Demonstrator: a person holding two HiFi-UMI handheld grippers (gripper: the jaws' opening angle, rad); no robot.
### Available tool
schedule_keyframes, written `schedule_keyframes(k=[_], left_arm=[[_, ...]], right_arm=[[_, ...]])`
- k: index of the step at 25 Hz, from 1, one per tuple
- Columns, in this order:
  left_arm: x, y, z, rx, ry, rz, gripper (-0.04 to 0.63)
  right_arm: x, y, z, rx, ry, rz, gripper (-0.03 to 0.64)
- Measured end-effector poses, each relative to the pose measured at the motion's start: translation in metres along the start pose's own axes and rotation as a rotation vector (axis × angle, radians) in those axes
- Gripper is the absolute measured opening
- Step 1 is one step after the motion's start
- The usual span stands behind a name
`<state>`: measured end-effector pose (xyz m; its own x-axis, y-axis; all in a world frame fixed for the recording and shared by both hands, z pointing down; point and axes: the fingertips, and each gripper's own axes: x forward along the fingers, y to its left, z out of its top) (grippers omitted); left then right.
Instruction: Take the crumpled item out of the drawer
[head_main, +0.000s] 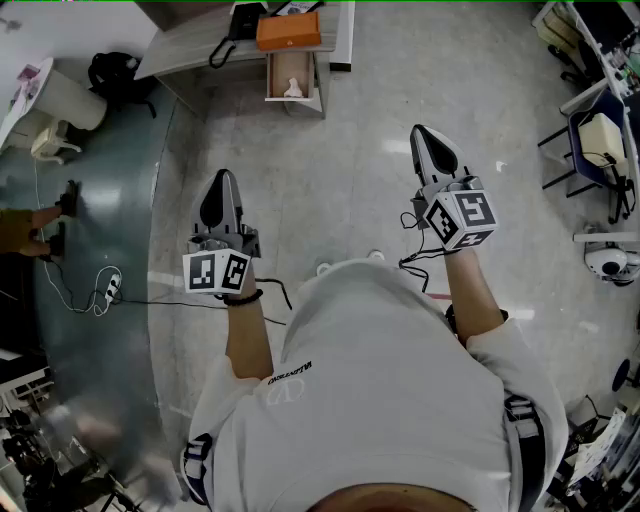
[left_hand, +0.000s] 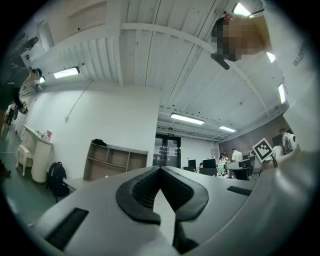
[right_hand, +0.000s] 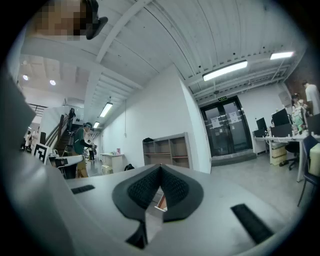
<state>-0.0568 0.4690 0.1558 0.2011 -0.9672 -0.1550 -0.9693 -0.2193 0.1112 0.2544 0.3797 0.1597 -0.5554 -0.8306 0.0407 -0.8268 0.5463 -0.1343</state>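
In the head view an open wooden drawer (head_main: 271, 76) juts from a desk at the top. A small pale crumpled item (head_main: 293, 88) lies inside it. My left gripper (head_main: 222, 178) is held over the floor well short of the drawer, jaws together and empty. My right gripper (head_main: 420, 131) is to the right of the drawer and a bit nearer to it, also shut on nothing. In the left gripper view the left gripper (left_hand: 160, 169) points up at walls and ceiling. The right gripper (right_hand: 160, 166) in its own view shows dark pads meeting at the tip.
An orange case (head_main: 288, 30) and a black corded object (head_main: 240, 22) sit on the desk (head_main: 190, 45) above the drawer. A black backpack (head_main: 112, 72) lies at the left, cables (head_main: 105, 290) trail on the floor, and a chair (head_main: 598, 140) stands at the right.
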Motion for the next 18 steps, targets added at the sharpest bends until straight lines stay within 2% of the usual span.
schedule_keyframes(k=[18], left_arm=[[-0.012, 0.018, -0.004, -0.035, -0.005, -0.024, 0.0]], right_arm=[[0.006, 0.027, 0.0, -0.003, -0.022, 0.005, 0.0]])
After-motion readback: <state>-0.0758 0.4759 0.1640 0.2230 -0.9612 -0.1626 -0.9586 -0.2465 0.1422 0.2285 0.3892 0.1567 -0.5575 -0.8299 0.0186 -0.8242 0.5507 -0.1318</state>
